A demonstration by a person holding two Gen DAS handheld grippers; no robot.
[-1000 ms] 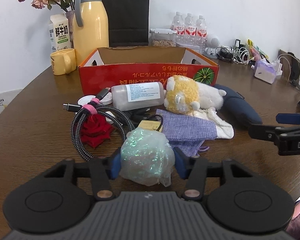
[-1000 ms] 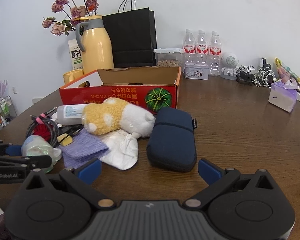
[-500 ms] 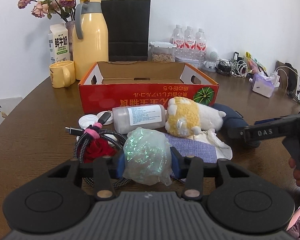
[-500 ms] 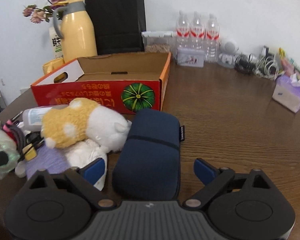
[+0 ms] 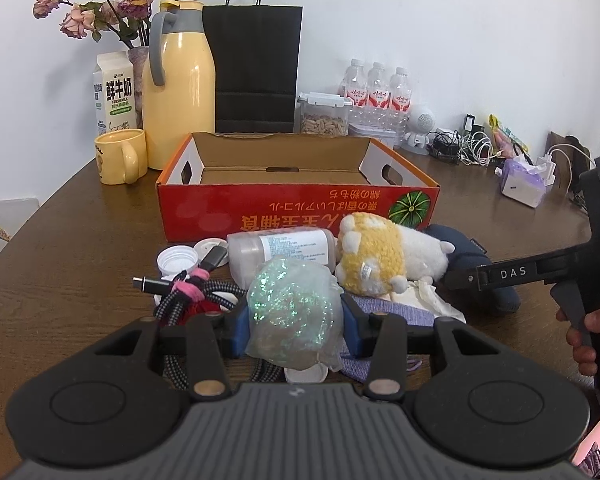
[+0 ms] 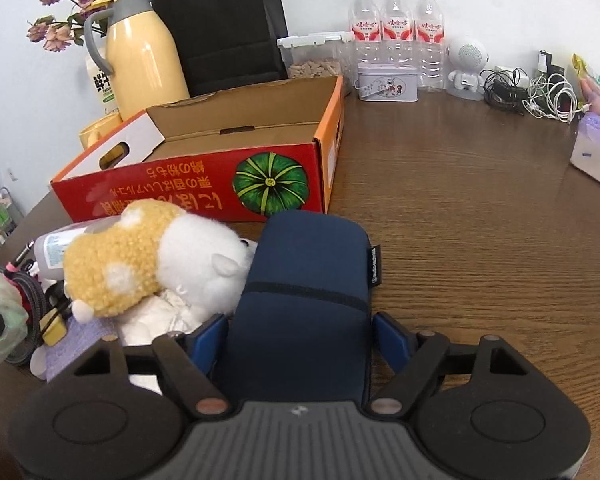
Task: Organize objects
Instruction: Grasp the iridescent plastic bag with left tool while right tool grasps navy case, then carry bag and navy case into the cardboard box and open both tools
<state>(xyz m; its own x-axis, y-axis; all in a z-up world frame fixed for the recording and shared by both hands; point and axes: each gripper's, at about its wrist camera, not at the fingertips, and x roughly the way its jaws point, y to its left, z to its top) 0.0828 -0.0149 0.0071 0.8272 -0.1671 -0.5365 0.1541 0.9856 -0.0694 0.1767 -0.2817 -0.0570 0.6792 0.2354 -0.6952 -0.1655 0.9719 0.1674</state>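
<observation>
Both grippers work the clutter in front of the open box on the brown worktop [image 6: 480, 216].

The red cardboard box [image 5: 296, 212] sits open toward the far edge, its inside bare. Just in front of it, the navy zip pouch [image 6: 304, 280] lies flat between the right gripper [image 6: 302, 344] jaws, which have just been closing around it; whether the pads press it is unclear. Beside it lies a yellow-and-white plush toy [image 6: 148, 268]. The left gripper [image 5: 294, 326] jaws pinch an iridescent crumpled plastic bag [image 5: 292, 312].
</observation>
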